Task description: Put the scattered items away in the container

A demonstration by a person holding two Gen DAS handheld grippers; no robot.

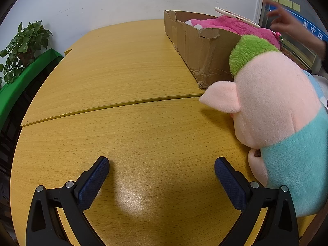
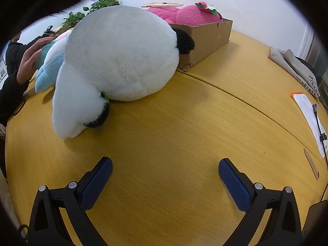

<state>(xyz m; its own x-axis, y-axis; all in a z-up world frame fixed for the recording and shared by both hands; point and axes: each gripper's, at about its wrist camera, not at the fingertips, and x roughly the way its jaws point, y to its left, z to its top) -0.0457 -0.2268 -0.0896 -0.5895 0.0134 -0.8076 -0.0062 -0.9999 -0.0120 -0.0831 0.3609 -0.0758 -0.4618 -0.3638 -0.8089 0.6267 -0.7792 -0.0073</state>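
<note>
Jaws wide and empty on both grippers, pig plush (image 1: 276, 110) beside the cardboard box (image 1: 205, 47), whose perched phone (image 1: 235, 17) could get knocked off.

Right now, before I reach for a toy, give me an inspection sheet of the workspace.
Surface: yellow wooden table, a seam across it.
Job's things: cardboard box holds a pink plush with a phone on top; pig plush and white plush lie on the table by the box.
Clutter: paper and folded cloth at the table's edge.
Grippers: left gripper and right gripper open, empty.
Cables: black cable over the paper.
Surroundings: white wall, potted plant, a person's hand on the pig plush.
</note>
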